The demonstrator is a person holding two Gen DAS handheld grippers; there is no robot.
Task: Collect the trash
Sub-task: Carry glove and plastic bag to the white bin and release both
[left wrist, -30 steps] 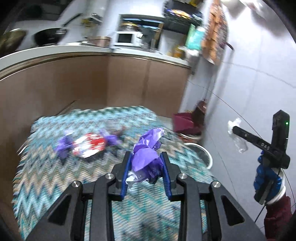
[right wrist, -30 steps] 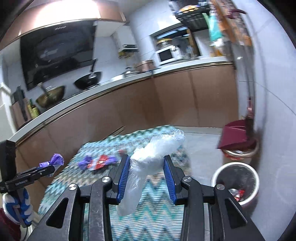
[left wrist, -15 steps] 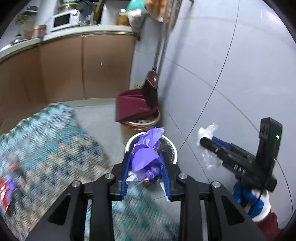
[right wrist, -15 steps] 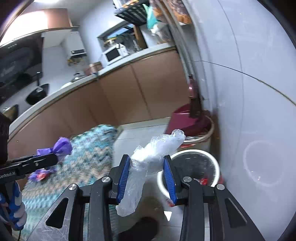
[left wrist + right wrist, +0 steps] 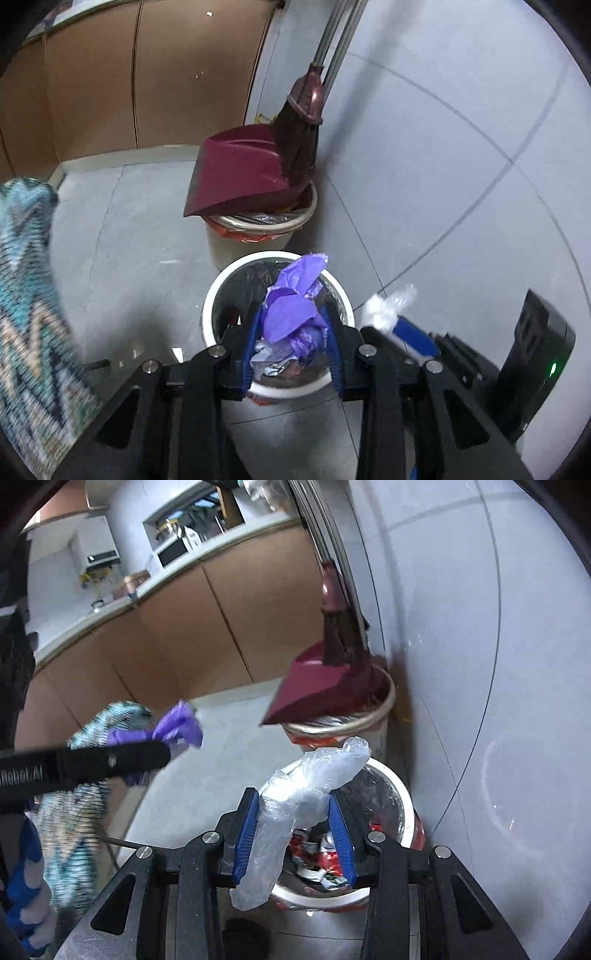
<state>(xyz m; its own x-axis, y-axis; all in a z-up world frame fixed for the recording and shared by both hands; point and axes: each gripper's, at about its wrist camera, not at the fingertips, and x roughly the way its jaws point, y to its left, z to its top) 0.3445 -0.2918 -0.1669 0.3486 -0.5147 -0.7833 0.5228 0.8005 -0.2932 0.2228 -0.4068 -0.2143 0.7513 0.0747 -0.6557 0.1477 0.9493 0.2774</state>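
The left gripper (image 5: 291, 347) is clamped on a crumpled purple wrapper (image 5: 295, 306), held over the open mouth of the white bin (image 5: 236, 273) on the floor. The right gripper (image 5: 293, 830) is clamped on a clear plastic bag (image 5: 295, 801), and it too hangs over that bin, which already has red and silver wrappers in the bottom.

Both bits of trash are light and springy, so the likely trouble is at release. The purple wrapper may cling to one blue pad when the jaws part, instead of dropping. The plastic bag is long and limp: its lower end hangs near the bin's front rim, so it could drape over the edge or slide out onto the tiles. The two grippers sit close together over a small opening, so they could knock each other. A second bin with a dark red dustpan (image 5: 243, 173) and a broom (image 5: 299, 122) stands just behind, touching or nearly so; a loose drop could land there
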